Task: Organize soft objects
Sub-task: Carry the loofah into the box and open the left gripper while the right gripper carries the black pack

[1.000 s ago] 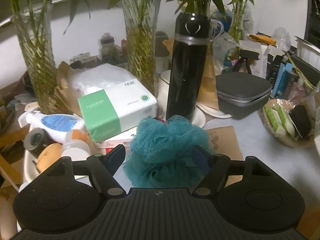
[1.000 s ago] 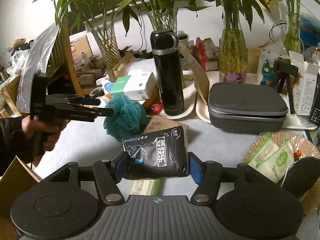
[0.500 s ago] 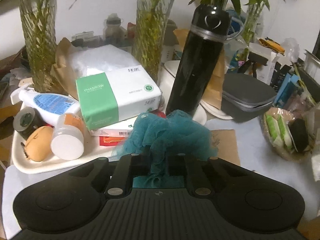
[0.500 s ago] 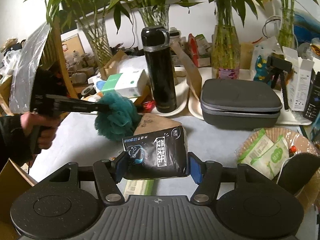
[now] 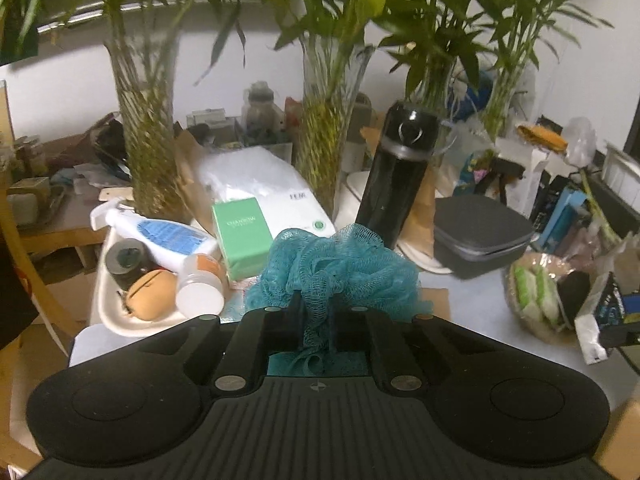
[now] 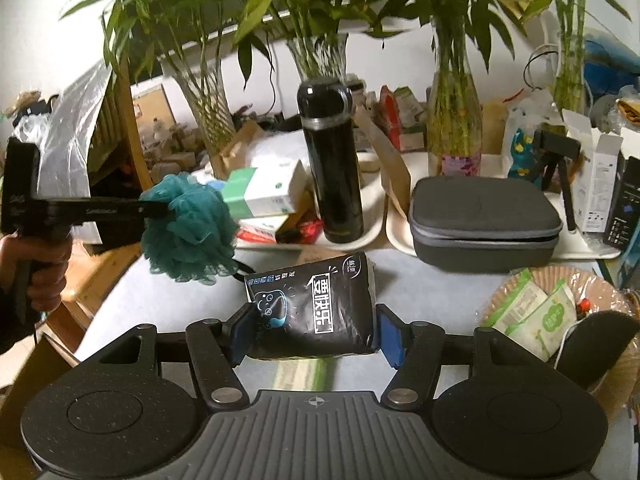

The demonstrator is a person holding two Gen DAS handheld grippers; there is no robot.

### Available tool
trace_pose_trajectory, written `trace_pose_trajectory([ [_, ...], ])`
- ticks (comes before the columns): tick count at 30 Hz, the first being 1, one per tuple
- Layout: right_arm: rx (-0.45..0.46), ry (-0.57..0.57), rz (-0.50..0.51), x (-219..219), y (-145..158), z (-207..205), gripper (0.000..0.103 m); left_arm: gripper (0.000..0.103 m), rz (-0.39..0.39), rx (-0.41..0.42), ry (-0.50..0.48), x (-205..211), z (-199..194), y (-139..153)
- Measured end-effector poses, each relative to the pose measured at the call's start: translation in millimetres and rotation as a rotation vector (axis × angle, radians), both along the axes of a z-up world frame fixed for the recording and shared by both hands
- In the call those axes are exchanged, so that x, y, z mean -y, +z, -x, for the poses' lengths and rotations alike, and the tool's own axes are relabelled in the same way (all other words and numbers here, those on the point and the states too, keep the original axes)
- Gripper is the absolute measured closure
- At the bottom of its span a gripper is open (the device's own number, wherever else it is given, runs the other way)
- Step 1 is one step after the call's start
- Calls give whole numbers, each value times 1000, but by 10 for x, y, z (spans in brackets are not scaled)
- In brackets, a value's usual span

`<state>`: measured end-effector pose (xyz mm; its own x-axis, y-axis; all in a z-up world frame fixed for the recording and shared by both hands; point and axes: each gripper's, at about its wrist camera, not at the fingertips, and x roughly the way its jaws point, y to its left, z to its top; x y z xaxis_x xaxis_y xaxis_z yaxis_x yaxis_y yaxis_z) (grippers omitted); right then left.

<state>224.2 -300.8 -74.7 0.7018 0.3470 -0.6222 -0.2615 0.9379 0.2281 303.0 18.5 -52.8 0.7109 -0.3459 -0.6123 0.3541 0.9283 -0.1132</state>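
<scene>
Mesh bath pouf (image 6: 188, 228) hangs pinched in our left claw (image 5: 316, 312), whose jaws have just been closing on it, clear of the tabletop (image 6: 420, 288) and left of the black flask (image 6: 332, 160). Our right claw (image 6: 312, 334) clamps the black tissue pack (image 6: 316, 304) by its sides. The wicker basket (image 6: 616, 360) of wipe packets lies to the right of the flask, nearer our right hand, so we judge the pack goes first.

Right tongs (image 6: 314, 336) clamp black tissue pack (image 6: 316, 306) above the surface (image 6: 432, 292). Left tongs (image 6: 160, 210) pinch teal mesh pouf (image 6: 188, 228), held aloft.
</scene>
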Motion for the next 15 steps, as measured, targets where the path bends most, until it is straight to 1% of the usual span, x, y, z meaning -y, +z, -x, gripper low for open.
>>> trace_pose_trajectory([
  [5,33,30,33,-91,225,184,38,93,0,27,10,-35,242,210],
  [11,41,51,53,-145,391,433,38,93,31,42,26,-92,540,399],
  [12,39,51,45,-143,420,479,38,93,32,49,24,-98,601,434],
  [15,23,65,-25,-124,530,631,38,93,37,64,10,-122,797,539],
])
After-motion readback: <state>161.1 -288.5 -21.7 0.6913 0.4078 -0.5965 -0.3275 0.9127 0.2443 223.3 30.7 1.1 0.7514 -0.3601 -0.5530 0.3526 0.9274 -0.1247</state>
